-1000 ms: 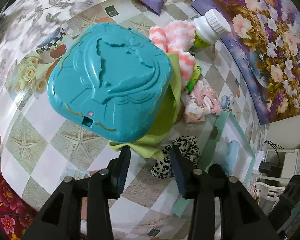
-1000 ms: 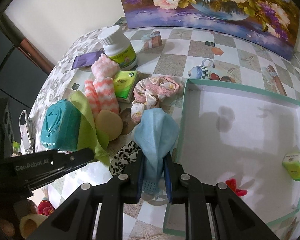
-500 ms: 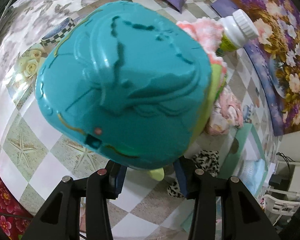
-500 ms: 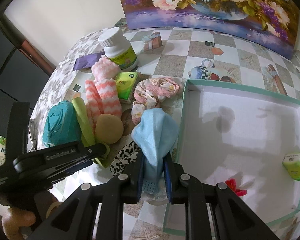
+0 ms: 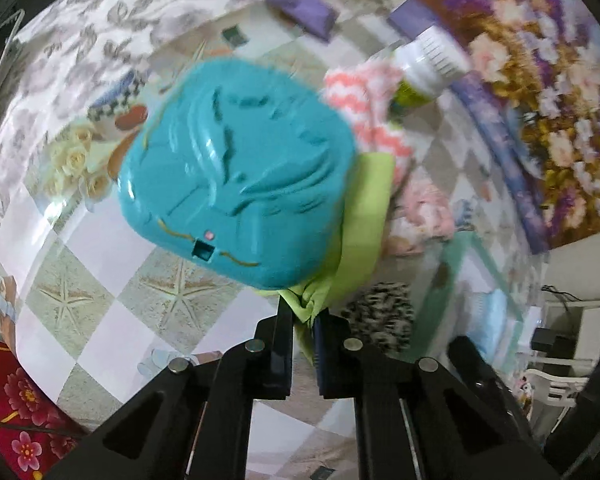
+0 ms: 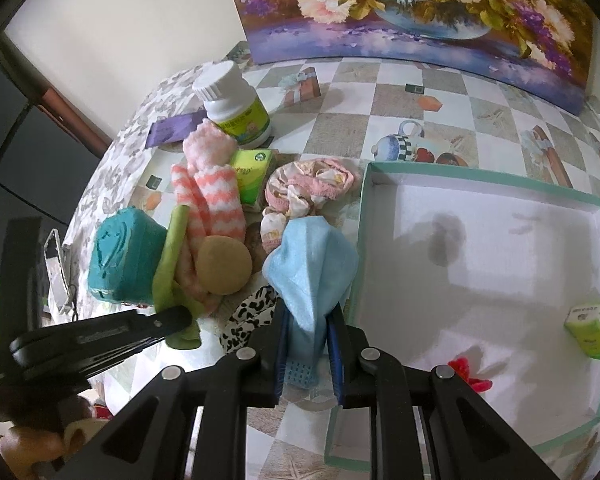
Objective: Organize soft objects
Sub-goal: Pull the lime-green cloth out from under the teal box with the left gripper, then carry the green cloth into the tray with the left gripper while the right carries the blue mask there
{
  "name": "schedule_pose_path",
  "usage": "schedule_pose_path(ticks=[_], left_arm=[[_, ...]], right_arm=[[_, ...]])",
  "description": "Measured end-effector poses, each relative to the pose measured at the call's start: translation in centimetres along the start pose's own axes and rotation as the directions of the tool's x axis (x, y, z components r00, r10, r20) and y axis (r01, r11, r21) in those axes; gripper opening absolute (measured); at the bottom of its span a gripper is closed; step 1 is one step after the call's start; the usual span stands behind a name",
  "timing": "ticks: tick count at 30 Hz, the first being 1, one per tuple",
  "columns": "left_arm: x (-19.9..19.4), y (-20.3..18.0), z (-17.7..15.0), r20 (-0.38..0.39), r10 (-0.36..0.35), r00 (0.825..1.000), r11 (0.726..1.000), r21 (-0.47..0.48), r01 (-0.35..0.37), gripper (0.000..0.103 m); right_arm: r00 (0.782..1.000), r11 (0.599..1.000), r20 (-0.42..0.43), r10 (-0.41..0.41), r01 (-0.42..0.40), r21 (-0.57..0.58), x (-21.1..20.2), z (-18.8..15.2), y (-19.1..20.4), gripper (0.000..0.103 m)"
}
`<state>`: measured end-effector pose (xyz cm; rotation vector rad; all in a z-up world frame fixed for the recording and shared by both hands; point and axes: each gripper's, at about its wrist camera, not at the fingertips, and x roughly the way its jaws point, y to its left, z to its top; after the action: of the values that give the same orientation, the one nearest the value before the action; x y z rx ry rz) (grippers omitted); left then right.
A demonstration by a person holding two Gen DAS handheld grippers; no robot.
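Observation:
My left gripper [image 5: 303,322] is shut on the corner of a lime green cloth [image 5: 364,224] that lies under a teal plastic case [image 5: 236,184]. In the right wrist view the same gripper [image 6: 172,320] pinches the green cloth [image 6: 168,252] beside the teal case [image 6: 124,256]. My right gripper [image 6: 307,320] is shut on a light blue cloth [image 6: 312,268] and holds it upright just left of the teal-rimmed white box [image 6: 366,216]. Pink-and-white socks [image 6: 212,188], a pink fabric bundle [image 6: 308,184] and a leopard-print cloth [image 6: 248,316] lie between them.
A white pill bottle [image 6: 232,108], a green tissue pack [image 6: 254,172], a tan round sponge [image 6: 222,266] and a purple packet [image 6: 172,132] crowd the left. The box holds a green pack [image 6: 590,332] and a red item [image 6: 470,374]. A floral painting [image 6: 420,8] stands behind.
My left gripper has closed on the green cloth's corner and pulled back from the teal case. My right gripper holds the blue cloth in the same place.

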<state>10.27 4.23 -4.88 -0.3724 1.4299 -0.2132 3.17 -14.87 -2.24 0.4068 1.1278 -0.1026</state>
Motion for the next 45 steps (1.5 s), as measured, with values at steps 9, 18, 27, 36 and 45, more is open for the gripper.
schedule_pose_path(ticks=[9,18,27,36,45], left_arm=[[-5.7,-2.4,-0.9,0.131,-0.137,0.982,0.987,0.099,0.124,0.008],[-11.2,-6.4,-2.7,0.265,-0.302,0.916,0.931,0.287,0.224,0.008],[-10.1,-11.6,-5.7,0.232,-0.339,0.912,0.867,0.454,0.206,0.008],[-6.5,-16.5,-9.2,0.18,-0.301,0.936,0.798,0.585,0.144,0.008],[-0.5,-18.1,-10.5,0.098,-0.169,0.981,0.772,0.631,0.07,0.009]], right_arm=[[0.992,0.998,0.108,0.061,-0.063,0.015,-3.9,0.7,0.2,0.019],[0.957,0.995,0.279,0.084,-0.096,0.03,-9.9,1.2,-0.6,0.019],[0.917,0.985,0.367,-0.154,0.115,0.128,-13.2,0.3,-4.5,0.019],[0.898,0.934,0.336,-0.285,0.182,0.306,-14.7,-0.7,-11.6,0.019],[0.933,0.906,0.176,-0.314,0.239,0.35,-10.2,-1.2,-15.2,0.019]])
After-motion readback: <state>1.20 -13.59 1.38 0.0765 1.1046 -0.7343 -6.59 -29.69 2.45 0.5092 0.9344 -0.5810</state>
